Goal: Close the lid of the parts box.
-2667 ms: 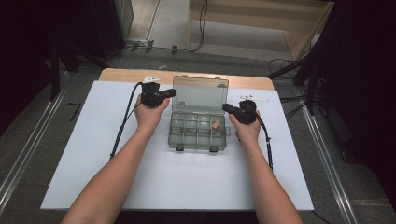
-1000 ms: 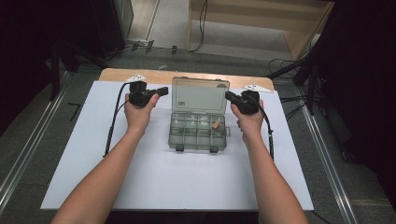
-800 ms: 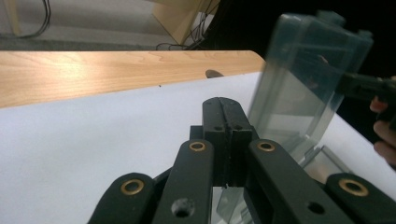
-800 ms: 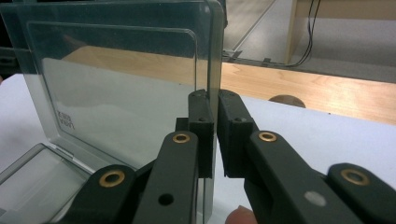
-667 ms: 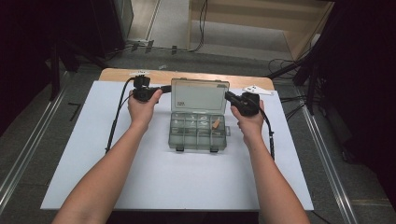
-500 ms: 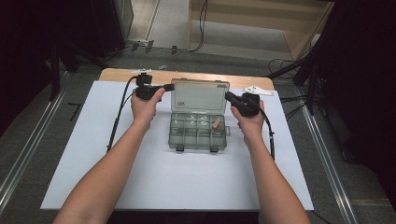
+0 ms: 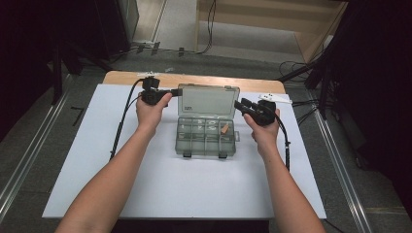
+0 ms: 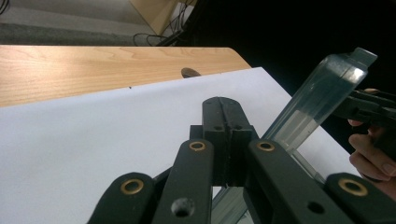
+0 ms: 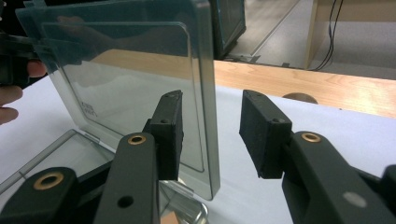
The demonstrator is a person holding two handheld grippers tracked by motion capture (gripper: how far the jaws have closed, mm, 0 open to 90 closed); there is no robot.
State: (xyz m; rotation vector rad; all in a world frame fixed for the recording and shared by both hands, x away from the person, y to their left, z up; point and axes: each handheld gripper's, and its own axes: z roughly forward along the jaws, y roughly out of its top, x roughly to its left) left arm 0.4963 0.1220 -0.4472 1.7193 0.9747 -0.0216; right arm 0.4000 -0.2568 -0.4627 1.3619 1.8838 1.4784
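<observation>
Now mid lid-handling on clear organizer box (image 7: 206, 136), centre of white counter (image 7: 73, 160). Lid (image 9: 140, 84) upright. Left gripper (image 8: 229, 121) shut, tips at lid's left edge. Right gripper (image 9: 210, 135) just opening, lid edge loose between jaws. Next, probably: steady lid, lower gently.

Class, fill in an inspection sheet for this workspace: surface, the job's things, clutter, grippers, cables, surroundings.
Surface: white sheet on a wooden table.
Job's things: clear compartment box, lid raised upright; a small brown piece in one compartment.
Clutter: small white item at the sheet's far right corner.
Grippers: left gripper shut, at the lid's left edge; right gripper has just been opening, the lid's edge between its jaws, pads off it.
Cables: a black cable trails from each gripper.
Surroundings: grey floor, floor rails, wooden furniture behind.
</observation>
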